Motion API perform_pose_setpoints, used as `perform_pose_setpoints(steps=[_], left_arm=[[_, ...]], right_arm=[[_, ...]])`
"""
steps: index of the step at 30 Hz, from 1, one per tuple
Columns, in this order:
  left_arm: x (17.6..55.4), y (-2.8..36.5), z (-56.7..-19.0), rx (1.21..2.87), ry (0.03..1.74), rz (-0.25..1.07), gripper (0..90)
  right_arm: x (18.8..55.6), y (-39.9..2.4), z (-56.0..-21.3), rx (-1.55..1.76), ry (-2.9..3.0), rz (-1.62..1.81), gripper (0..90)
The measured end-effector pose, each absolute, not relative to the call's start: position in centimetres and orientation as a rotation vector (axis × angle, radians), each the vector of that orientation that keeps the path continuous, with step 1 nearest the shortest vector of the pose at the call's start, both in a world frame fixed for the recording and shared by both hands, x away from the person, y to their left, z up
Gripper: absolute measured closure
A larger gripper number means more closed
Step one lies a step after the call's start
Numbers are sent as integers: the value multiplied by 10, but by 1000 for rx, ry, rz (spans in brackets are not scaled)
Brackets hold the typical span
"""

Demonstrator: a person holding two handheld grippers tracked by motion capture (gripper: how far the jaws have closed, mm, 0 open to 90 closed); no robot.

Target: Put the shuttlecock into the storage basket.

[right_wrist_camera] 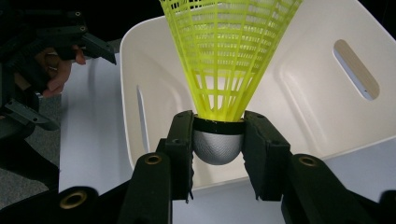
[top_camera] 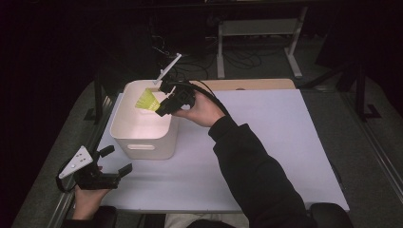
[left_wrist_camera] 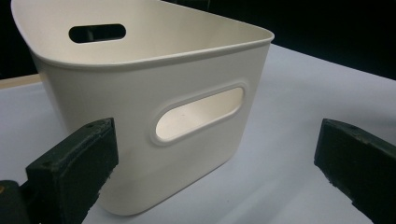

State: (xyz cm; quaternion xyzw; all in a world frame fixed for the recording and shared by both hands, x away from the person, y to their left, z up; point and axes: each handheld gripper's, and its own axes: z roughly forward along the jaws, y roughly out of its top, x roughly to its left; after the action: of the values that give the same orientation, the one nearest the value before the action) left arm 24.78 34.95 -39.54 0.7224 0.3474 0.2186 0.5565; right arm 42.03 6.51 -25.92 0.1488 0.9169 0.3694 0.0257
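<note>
In the high view, the right gripper (top_camera: 164, 105) is partly covered by the hand that holds it, so its fingertips are hard to make out against the dark body. Ahead of them, a yellow plastic mesh shuttlecock (top_camera: 147, 100) hangs over the open top of a white rounded plastic bin with slotted handles (top_camera: 142, 142). Its skirt points away from the fingers towards the left of the picture. The left gripper (top_camera: 116, 161) sits near the table's front left corner, jaws apart with nothing between them, the bin just beyond its fingertips.

In the left gripper view, both black jaws are cut off by the lower edge. They stand wide apart, and the bin's (left_wrist_camera: 154, 121) handle slot shows between them, not touched.

In the right gripper view, the jaws are clamped on the shuttlecock's (right_wrist_camera: 224, 60) silver dimpled cap with its black band. The flared mesh skirt rises straight out from the fingers, its long axis in line with the jaws and its top cut off. The bin's (right_wrist_camera: 308, 93) inside lies behind it.
</note>
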Motion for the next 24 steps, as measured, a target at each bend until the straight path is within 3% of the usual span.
perform_pose_setpoints(steps=[24], left_arm=[[248, 350, -395, 1707, 819, 515, 0]], right_arm=[[420, 87, -280, 431, 2891, 1131, 634]])
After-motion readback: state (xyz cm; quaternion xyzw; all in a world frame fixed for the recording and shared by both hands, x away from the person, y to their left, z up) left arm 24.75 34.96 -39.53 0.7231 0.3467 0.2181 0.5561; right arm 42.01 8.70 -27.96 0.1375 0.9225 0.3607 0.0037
